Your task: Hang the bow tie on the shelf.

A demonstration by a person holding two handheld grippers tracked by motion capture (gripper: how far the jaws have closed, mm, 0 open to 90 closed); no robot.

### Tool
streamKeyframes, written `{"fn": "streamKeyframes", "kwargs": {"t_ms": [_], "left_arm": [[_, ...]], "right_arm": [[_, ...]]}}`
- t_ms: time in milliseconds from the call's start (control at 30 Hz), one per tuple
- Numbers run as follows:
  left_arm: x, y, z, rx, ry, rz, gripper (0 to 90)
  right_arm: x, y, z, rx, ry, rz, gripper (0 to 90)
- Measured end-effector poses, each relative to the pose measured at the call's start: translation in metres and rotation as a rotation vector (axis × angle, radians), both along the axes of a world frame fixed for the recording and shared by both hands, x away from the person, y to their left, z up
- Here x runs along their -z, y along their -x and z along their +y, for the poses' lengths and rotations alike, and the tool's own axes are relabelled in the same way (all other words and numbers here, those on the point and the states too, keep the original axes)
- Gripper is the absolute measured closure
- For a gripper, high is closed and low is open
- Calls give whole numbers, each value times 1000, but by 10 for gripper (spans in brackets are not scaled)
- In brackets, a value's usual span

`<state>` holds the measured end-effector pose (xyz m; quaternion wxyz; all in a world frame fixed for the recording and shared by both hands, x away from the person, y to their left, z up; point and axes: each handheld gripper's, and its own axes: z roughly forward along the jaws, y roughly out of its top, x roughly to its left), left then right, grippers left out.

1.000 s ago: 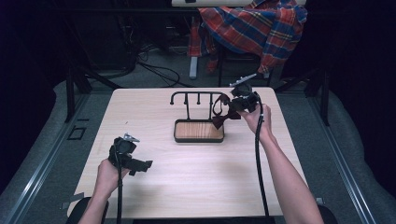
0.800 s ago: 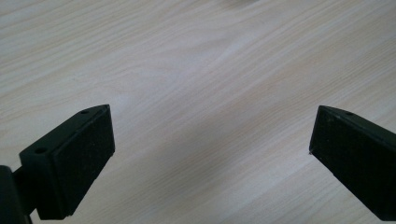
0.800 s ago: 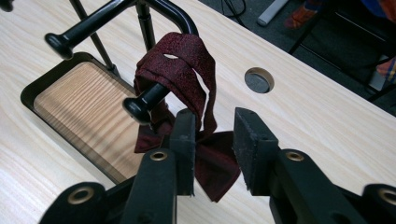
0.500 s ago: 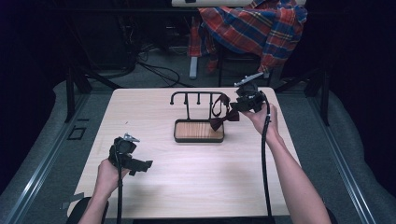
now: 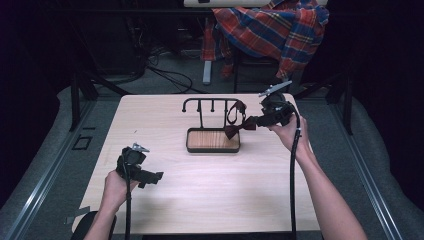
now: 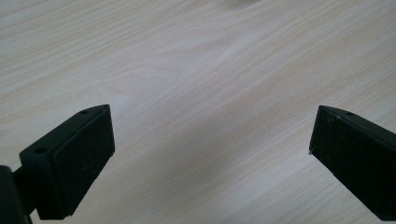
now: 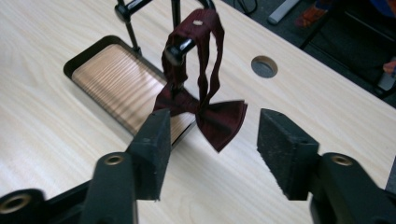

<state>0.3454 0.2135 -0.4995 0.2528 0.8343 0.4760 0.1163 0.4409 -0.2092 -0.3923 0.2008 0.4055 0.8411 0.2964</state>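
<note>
A dark red bow tie (image 7: 219,119) hangs by its strap (image 7: 205,42) from the right end of a black hook rack (image 5: 210,103). The rack rises from a tray with a wooden floor (image 5: 212,140). My right gripper (image 7: 217,149) is open, with one jaw on each side of the bow and just short of it, touching nothing. From above, the right gripper (image 5: 256,121) points left at the bow tie (image 5: 239,128). My left gripper (image 5: 150,176) rests low at the table's near left. Its own view shows this gripper (image 6: 212,154) wide open over bare wood.
The light wooden table (image 5: 165,120) has a round cable hole (image 7: 264,66) behind the rack. A plaid shirt (image 5: 272,30) drapes over a chair beyond the far edge. Cables trail from both grippers toward the near edge.
My right gripper has drawn back a little to the right, away from the rack, and the bow tie hangs free. The left gripper has not moved.
</note>
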Motion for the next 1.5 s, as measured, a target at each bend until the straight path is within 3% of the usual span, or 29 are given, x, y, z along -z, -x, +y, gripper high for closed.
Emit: {"fn": "streamKeyframes", "kwargs": {"t_ms": [267, 567, 1033, 1267, 1500], "left_arm": [[0, 0, 0, -1, 2, 1, 2], [0, 0, 0, -1, 1, 0, 2], [0, 1, 0, -4, -5, -3, 3], [0, 0, 0, -4, -7, -4, 3], [-1, 1, 0, 1, -17, -12, 2]], "right_arm": [[0, 15, -7, -5, -2, 28, 336], [13, 34, -16, -15, 19, 68, 244], [53, 62, -25, -49, 91, 182, 151], [74, 73, -32, -44, 88, 210, 143], [90, 78, -36, -41, 139, 227, 141]]}}
